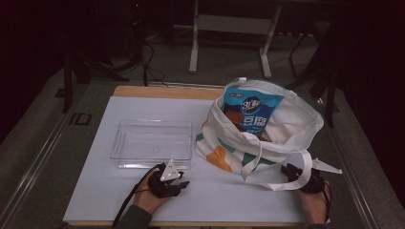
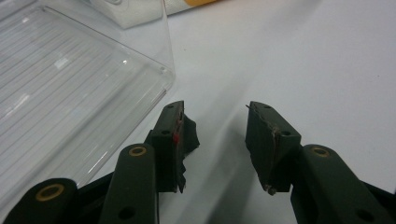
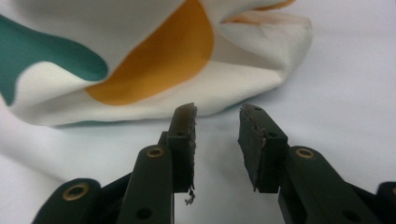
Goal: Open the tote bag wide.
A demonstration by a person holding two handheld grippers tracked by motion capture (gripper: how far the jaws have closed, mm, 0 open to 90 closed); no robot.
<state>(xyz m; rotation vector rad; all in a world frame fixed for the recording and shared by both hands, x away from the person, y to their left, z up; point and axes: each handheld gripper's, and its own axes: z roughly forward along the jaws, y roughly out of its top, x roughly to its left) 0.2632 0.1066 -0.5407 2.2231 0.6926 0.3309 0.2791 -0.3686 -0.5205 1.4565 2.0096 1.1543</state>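
The room behind the table is nearly black in the high view; only some pale frame legs stand out back there, and what fills the dark at either side cannot be made out. The snack packet [image 1: 251, 110] pokes up out of the bag's mouth, blue with white lettering too small to read, and its lower half is swallowed by cloth. The tote bag [image 1: 291, 125] itself slumps on the right half of the white table [image 1: 95, 191], cream fabric with orange and teal patches, mouth gaping upward, one long handle [image 1: 274, 186] looping down toward the near edge. In the right gripper view the bag is cut off at the top and left, so only a folded corner with an orange blob and a teal shape shows, resting on the table.

The right gripper [image 3: 217, 135] sits low near that corner, jaws partly apart with bare table between them, not touching the cloth. From above, the right gripper [image 1: 292, 172] lies close by the handle loop; whether it brushes the strap is hard to say.

Over on the left, the left gripper [image 2: 215, 135] has its jaws partly apart too, nothing between them, torn pad lining hanging off one finger [image 2: 184, 140]. The clear plastic tray [image 2: 70, 84] lies just beside it, cropped by the frame. From above the left gripper [image 1: 180, 182] rests near the tray's front edge.
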